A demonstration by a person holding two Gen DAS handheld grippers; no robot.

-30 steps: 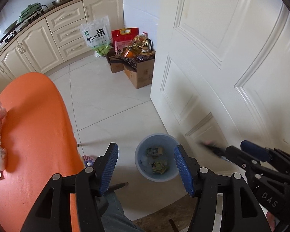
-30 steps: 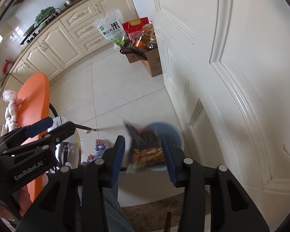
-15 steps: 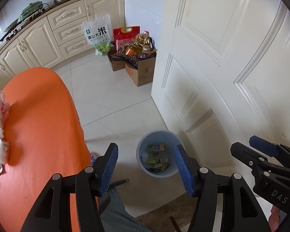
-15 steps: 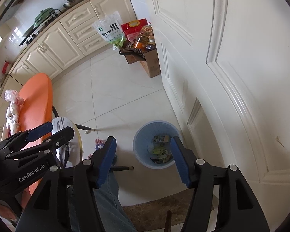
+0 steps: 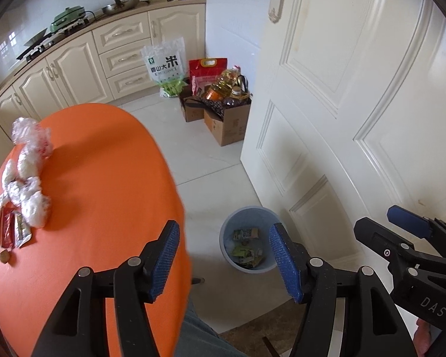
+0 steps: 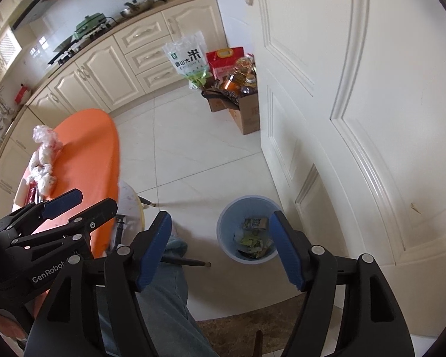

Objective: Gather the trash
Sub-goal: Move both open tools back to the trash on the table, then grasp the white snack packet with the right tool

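Wrappers (image 5: 246,248) are lying inside the blue bin (image 5: 227,238) standing on the floor beside the white door (image 5: 356,104). Left gripper (image 5: 224,255) is hanging released and empty; right gripper (image 6: 221,247), jaws just opening, is gripping nothing above the bin.

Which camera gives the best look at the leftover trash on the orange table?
The left wrist view: the crumpled plastic wrappers and the red sachets lie unobstructed on the orange table. The right wrist view shows the wrappers smaller, at the edge, sachets mostly hidden behind the left gripper.
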